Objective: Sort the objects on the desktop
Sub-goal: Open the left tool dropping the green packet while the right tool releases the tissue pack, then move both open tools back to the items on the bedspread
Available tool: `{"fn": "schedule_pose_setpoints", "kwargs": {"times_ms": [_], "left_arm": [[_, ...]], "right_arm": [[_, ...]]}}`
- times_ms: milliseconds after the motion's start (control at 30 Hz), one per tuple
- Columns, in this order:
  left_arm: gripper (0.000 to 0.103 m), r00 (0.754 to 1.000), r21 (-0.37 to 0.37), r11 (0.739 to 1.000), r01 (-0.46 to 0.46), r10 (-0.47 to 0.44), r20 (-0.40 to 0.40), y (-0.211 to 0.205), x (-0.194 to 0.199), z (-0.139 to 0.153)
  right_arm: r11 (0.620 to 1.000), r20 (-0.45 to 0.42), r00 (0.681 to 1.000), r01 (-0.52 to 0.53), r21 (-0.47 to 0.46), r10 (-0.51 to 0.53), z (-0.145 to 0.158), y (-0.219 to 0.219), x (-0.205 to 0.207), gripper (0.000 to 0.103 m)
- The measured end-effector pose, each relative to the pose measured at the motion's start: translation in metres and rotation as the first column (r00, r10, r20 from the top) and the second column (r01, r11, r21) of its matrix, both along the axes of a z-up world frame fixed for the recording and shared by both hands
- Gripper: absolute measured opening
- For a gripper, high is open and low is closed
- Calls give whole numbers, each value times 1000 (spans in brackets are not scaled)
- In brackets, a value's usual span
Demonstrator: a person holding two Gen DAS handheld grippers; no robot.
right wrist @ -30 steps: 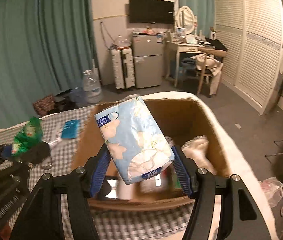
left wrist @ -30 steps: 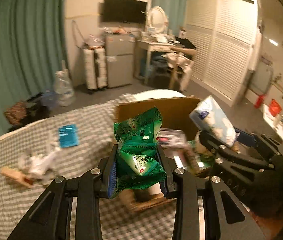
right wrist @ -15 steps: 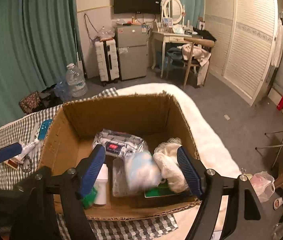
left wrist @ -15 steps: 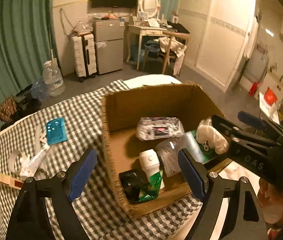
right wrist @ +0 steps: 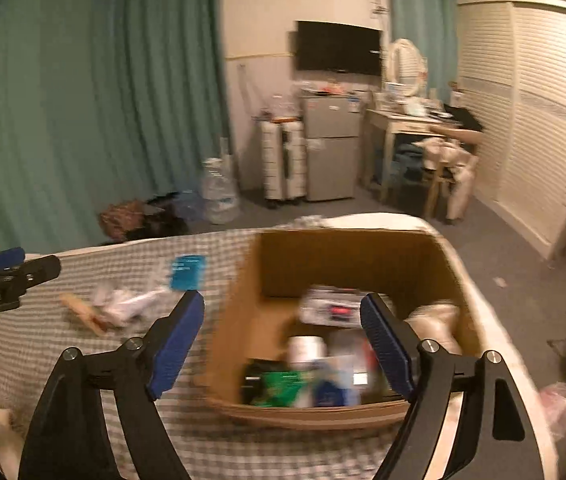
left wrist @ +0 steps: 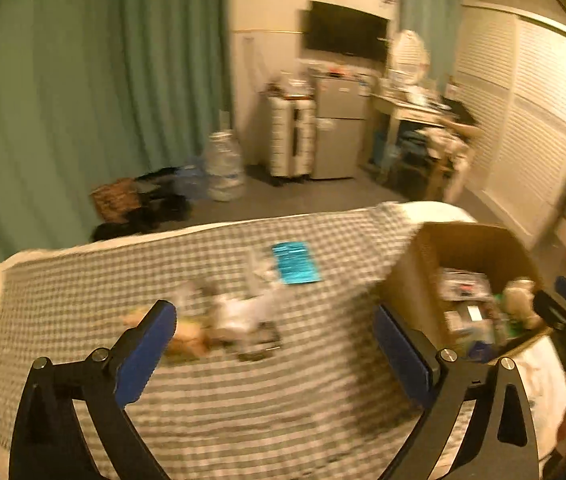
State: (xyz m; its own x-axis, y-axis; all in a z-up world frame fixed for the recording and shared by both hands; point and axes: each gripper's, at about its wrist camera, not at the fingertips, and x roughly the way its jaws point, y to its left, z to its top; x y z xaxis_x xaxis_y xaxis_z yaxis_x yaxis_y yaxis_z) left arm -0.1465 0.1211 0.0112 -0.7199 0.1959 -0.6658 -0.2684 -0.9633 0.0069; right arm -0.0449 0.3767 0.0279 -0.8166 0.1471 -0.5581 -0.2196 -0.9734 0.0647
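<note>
The left gripper opens over the checked tabletop, nothing between its fingers, loose clutter ahead. The right gripper, opening and empty, hangs above the filled cardboard box.

You face teal curtains, a wall-mounted television, a small grey fridge, white louvred wardrobe doors and grey floor in warm dim light.
</note>
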Motion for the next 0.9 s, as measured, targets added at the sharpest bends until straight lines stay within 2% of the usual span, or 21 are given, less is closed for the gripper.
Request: {"fn": "schedule_pose_setpoints", "kwargs": {"times_ms": [100,200,300,367,433,500,567,633,767,900], "left_arm": [[102,994,-22,995,-101,102,34,-39,-1,-23],[102,950,-21,954,-300,300,81,-77,4,-53],[102,901,44,906,-421,412,133,-101,11,-88],[102,878,56,888,-456,439,189,-106,8,-116],[102,869,43,888,-458,436,235,-110,-1,-136],[102,850,34,880,-474,447,278,-110,-16,-155],[102,832,45,867,-497,461,308,-106,-31,-163],[102,828,61,862,-504,461,320,-107,-43,-169],[102,850,76,867,-492,460,256,-89,-80,-161],[102,853,113,860,-497,461,243,-79,-110,-160]], "right_arm": [[998,-16,998,-61,-12,60,-10,-38,-6,84],[994,-53,993,-105,-25,104,-32,-81,-11,84],[993,-96,992,-95,-77,87,-67,-116,-16,84],[991,-103,992,-82,-106,71,-93,-132,-19,84],[992,-60,995,-86,-89,81,-125,-150,-27,84],[991,52,990,-129,-25,130,-155,-166,-45,84],[988,100,984,-151,43,146,-168,-172,-56,84],[987,98,985,-149,67,142,-174,-172,-63,84],[992,103,987,-123,-7,123,-184,-161,-78,84],[986,33,986,-162,-47,163,-182,-162,-103,84]]}}
